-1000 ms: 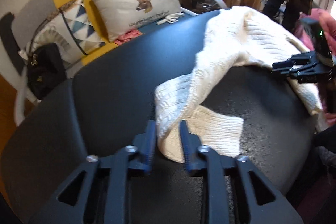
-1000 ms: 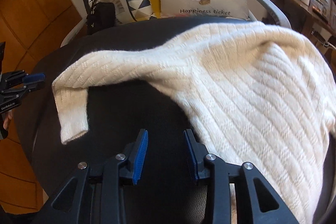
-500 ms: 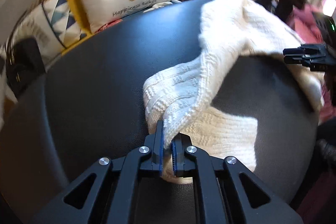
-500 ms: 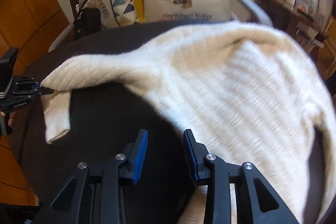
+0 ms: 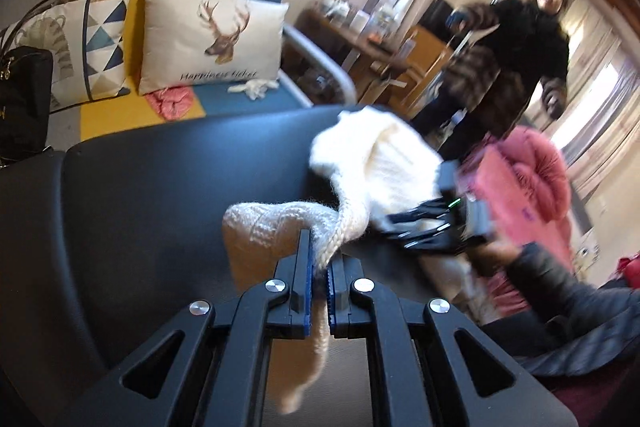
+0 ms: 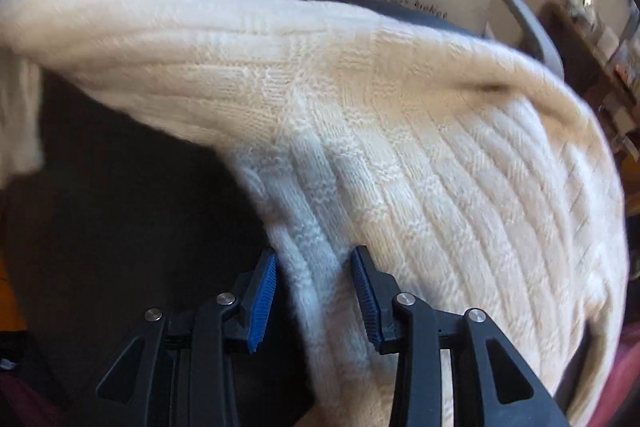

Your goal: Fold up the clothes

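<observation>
Left wrist view, nearest the lens: the left gripper (image 5: 318,269) has its jaws pinched tight on a bunched fold of the cream knit sweater's (image 6: 420,167) sleeve (image 5: 280,227), with the cuff end hanging below the pads and the rest of the sleeve rising off the dark padded surface (image 5: 152,187). In the right wrist view, the right gripper (image 6: 314,289) stands with its jaws set moderately apart on either side of the sweater's side edge, the blue pads (image 6: 262,301) flanking the knit without visibly squeezing it. Judged from this, the step in hand is carrying the sleeve across the body while the other tool secures the edge. To do it well, the left grip should keep a firm hold, since a thick loose knit stretches and slips, and the sleeve should travel low and level so it lands flat instead of twisted. The right jaws would do better taking the whole thickness of the edge, not a single layer. Beyond the grippers, the sweater's body lies spread and somewhat humped over the surface, so smoothing that bulge matters before any crease is set. Farther off are a deer-print cushion (image 5: 212,39), a patterned cushion (image 5: 80,43) and a standing person in a dark coat (image 5: 508,67).
</observation>
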Motion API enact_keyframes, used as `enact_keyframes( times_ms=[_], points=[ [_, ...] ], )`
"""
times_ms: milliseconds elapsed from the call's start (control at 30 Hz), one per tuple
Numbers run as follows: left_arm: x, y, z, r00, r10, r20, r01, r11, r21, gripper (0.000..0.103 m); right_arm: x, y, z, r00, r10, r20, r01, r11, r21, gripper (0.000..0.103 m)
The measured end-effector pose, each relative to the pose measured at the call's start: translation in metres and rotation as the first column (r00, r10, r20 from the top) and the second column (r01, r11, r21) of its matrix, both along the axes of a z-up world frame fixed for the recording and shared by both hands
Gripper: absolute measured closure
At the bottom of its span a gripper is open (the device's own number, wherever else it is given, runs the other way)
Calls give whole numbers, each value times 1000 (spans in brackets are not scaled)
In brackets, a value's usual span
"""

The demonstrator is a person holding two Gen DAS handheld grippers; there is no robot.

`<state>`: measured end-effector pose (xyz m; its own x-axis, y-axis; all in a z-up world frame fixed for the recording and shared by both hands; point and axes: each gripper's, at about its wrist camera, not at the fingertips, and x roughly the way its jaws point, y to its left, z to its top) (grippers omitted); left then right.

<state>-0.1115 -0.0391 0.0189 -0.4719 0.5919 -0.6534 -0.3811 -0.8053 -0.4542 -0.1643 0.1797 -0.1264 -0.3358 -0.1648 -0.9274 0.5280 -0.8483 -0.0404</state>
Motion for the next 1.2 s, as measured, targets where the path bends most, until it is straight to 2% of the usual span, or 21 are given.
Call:
enact_keyframes(
  times_ms=[33, 67, 133, 167, 267, 367, 533, 700, 733, 833, 933, 1000, 1033, 1100, 1133, 1200],
  points=[
    [1, 0, 5, 1000, 10, 4, -10, 1000, 18, 99, 1, -5, 0, 1000, 25, -11, -25, 999, 27, 65],
    [1, -1, 8, 1000, 24, 9, -24, 999, 31, 99, -1, -7, 0, 1000, 21, -5, -21, 999, 38, 75],
    [-2, -3, 14, 998, 54, 22, -55, 997, 51, 99, -6, -2, 5, 999, -29, -21, 29, 1000, 6, 91],
    [-5, -4, 16, 997, 69, 31, -71, 995, 65, 99, -8, 3, 7, 998, -56, -15, 56, 998, -34, 94],
    [-3, -6, 28, 994, 106, 21, -107, 992, 64, 99, -12, 19, 14, 991, -135, 9, 134, 977, -167, 97],
    [-2, -13, 44, 990, 139, -4, -139, 989, 55, 99, -10, 30, 33, 987, -161, 29, 162, 940, -301, 97],
    [-1, -33, 83, 979, 197, -57, -194, 979, 55, 99, -9, 33, 65, 988, -120, 96, 152, 862, -484, 97],
    [-3, -58, 123, 958, 266, -103, -270, 963, -23, 99, 2, 6, 93, 993, -30, 118, 95, 794, -601, 97],
    [-3, -64, 128, 954, 280, -105, -285, 958, -31, 99, 8, -11, 97, 993, -12, 119, 84, 774, -627, 97],
    [-4, -87, 144, 935, 333, -120, -340, 940, -38, 99, 18, -48, 113, 989, 69, 132, 49, 684, -728, 97],
    [-3, -113, 157, 905, 400, -146, -412, 909, -62, 99, 36, -95, 123, 975, 169, 146, 17, 597, -802, 97],
    [-2, -132, 162, 879, 448, -162, -466, 880, -94, 99, 41, -131, 117, 962, 225, 156, 3, 562, -827, 97],
    [-1, -141, 160, 869, 468, -164, -488, 865, -117, 99, 45, -149, 112, 955, 249, 161, -3, 550, -835, 97],
    [7, -157, 135, 856, 500, -129, -516, 843, -154, 99, 45, -187, 94, 939, 293, 180, -12, 551, -835, 97],
    [11, -166, 121, 849, 517, -109, -528, 832, -172, 99, 45, -206, 83, 929, 316, 194, -19, 561, -827, 97],
    [20, -182, 93, 833, 550, -69, -551, 808, -210, 99, 52, -242, 59, 910, 357, 212, -58, 614, -787, 96]
  ],
)
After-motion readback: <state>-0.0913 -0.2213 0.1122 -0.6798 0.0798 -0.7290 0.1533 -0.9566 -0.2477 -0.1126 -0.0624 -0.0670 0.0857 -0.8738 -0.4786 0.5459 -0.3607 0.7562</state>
